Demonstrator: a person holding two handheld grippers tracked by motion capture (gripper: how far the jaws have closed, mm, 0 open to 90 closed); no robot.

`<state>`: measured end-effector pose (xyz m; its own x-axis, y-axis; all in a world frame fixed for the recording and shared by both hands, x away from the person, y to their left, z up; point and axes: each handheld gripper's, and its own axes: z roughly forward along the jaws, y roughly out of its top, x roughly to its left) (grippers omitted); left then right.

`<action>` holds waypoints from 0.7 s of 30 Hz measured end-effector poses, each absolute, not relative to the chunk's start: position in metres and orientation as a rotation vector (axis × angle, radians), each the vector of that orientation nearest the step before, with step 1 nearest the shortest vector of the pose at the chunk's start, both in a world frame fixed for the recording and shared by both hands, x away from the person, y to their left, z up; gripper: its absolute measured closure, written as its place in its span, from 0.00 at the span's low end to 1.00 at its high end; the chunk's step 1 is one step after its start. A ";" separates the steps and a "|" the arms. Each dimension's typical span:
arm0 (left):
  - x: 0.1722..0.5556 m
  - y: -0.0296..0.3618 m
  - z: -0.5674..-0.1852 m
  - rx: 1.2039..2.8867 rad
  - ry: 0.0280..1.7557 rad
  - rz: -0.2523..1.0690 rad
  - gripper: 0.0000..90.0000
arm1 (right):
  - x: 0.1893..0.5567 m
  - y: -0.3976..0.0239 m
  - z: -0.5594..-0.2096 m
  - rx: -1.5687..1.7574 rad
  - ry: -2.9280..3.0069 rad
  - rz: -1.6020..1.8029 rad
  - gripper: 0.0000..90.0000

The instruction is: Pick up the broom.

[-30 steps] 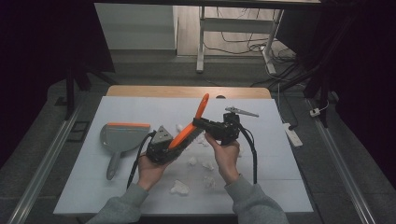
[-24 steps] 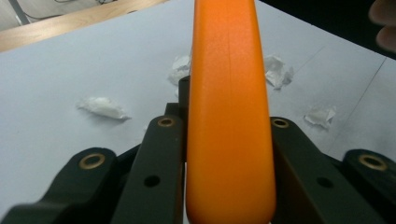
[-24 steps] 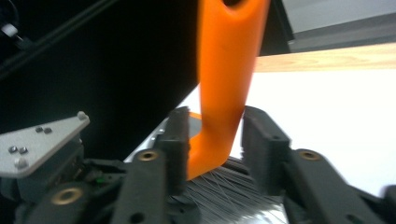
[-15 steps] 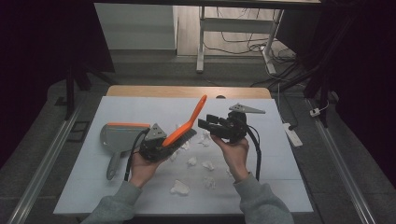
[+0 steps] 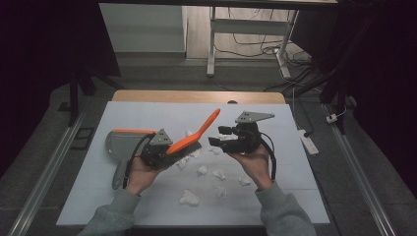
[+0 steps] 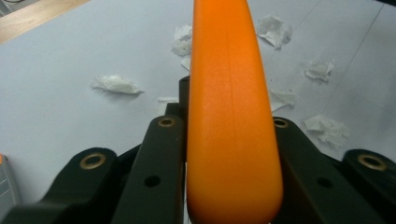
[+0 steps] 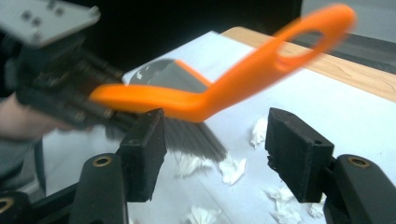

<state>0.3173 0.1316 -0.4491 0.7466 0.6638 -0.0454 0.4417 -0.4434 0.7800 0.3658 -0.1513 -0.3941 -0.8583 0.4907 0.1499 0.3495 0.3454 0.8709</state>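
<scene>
Brush (image 5: pixel 192 138) sits clamped in left tool (image 5: pixel 158 153), apart from open right tool (image 5: pixel 216 135).

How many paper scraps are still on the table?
About 6 show: scraps lie between the forearms, one sits under the brush. More may hide behind it.

Orange plastic hand brush with grey bristles (image 5: pixel 189 141), looped handle end raised and tilted up to the right, lifted above the white table cover, bristles pointing down over scattered crumpled white paper scraps (image 5: pixel 202 170), head toward the left
</scene>
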 end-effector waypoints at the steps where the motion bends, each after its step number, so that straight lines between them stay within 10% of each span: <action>1: 0.317 0.131 -0.449 2.116 0.820 0.342 0.86 | 0.363 -0.151 -0.391 0.725 2.493 1.512 0.41; 21: 0.314 0.113 -0.442 2.361 0.655 0.265 0.86 | 0.353 -0.133 -0.391 0.419 2.642 1.220 0.38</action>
